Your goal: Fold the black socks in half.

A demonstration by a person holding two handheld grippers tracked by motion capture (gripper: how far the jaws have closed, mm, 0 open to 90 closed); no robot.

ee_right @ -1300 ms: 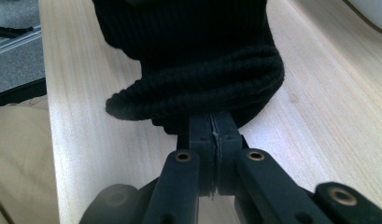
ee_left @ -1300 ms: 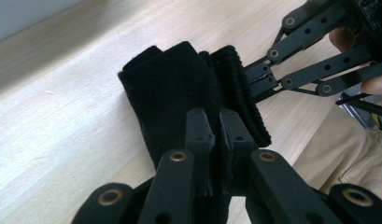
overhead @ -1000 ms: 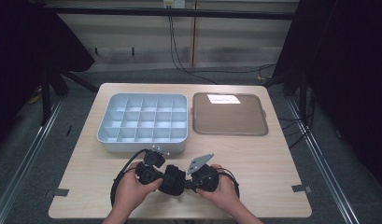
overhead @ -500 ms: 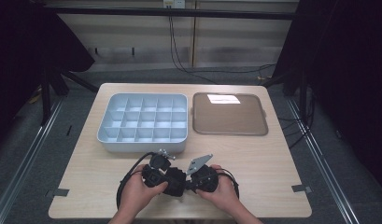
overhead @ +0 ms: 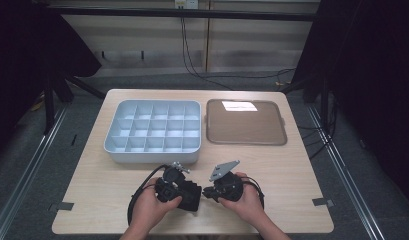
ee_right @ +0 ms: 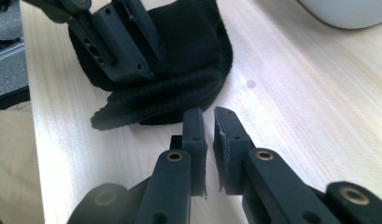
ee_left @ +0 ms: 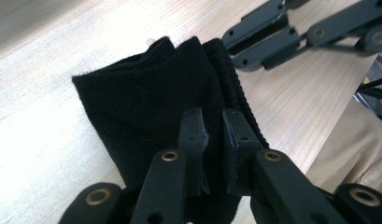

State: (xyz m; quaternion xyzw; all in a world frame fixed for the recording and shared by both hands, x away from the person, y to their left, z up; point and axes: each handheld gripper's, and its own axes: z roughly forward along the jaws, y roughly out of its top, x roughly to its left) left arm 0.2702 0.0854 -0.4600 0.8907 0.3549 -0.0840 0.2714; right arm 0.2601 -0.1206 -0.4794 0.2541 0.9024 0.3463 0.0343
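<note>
Left tongs point(ee_left: 214, 140) nearly closed, right tongs point(ee_right: 209, 135) nearly closed, tips facing, both hands low, close together

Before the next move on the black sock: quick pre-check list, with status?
1. Left gripper over the black sock, jaws nearly closed: grip on fabric cannot tell.
2. Right gripper at the ribbed cuff, nothing between jaws: ok.
3. Sock lies on the table, clear of the edge: ok.
4. Compartment tray free of obstruction: ok.
5. Brown tray apart from the work: ok.
</note>
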